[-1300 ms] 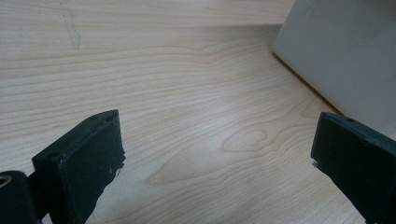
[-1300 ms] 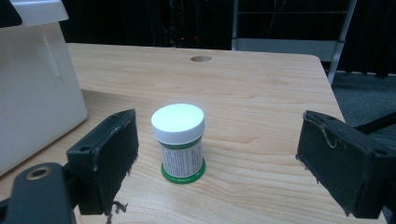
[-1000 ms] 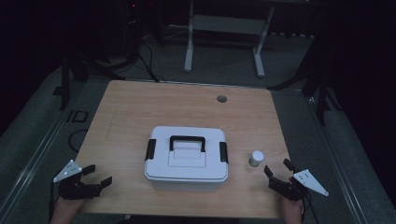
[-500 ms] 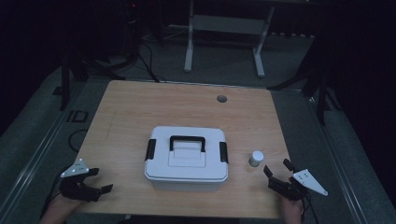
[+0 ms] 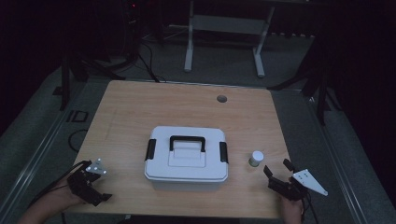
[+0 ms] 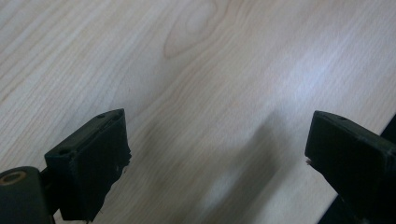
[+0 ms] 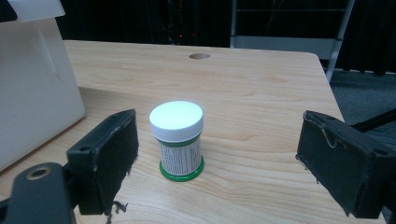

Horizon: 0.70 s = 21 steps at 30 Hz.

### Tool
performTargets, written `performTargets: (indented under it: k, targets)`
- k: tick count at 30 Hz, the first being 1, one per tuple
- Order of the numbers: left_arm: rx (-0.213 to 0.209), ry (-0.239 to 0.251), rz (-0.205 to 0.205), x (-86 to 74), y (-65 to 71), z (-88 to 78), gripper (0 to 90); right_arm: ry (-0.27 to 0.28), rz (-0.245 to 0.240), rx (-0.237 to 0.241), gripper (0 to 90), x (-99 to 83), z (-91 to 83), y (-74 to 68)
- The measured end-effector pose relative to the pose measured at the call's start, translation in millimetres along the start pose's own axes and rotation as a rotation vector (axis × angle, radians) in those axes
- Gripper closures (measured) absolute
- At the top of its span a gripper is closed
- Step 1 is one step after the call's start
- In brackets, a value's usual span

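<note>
A white box (image 5: 187, 161) with a black handle (image 5: 187, 141) and two black side latches sits shut in the middle of the wooden table (image 5: 140, 112). To its right stands a small jar (image 5: 256, 158) with a white lid and a green-edged label. In the right gripper view the jar (image 7: 176, 140) stands upright just ahead of my right gripper (image 7: 217, 158), whose jaws are wide open around nothing. That right gripper (image 5: 276, 169) is at the table's near right corner. My left gripper (image 5: 95, 186) is at the near left corner, open (image 6: 219, 154) and tilted down close over bare wood.
A round cable hole (image 5: 222, 98) lies near the table's far edge. The box's white side (image 7: 32, 84) rises left of the jar in the right gripper view. Dark floor, cables and a metal stand (image 5: 224, 28) lie beyond the table.
My left gripper has drawn back toward the near left corner and tipped down toward the tabletop. The right gripper, jar and box have stayed put.
</note>
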<state>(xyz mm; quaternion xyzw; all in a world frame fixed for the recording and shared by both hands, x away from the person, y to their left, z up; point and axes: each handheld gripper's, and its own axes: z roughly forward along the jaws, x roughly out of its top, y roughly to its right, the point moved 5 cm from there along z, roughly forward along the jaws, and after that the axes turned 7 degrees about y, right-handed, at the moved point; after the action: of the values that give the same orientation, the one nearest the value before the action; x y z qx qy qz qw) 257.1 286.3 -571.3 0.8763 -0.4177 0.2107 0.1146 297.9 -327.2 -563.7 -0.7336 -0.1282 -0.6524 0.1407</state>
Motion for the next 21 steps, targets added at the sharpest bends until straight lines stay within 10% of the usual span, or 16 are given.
performTargets:
  k: [13, 21]
  targets:
    - [0.025, -0.257, 0.120, 16.3, 2.5, -5.2, 5.6, -0.001, 0.001, -0.001, 12.1, -0.2, 0.0, 0.2]
    - [0.008, -0.241, 0.131, 30.8, 3.5, -19.9, 5.6, -0.001, 0.002, -0.002, 12.0, -0.2, 0.0, 0.4]
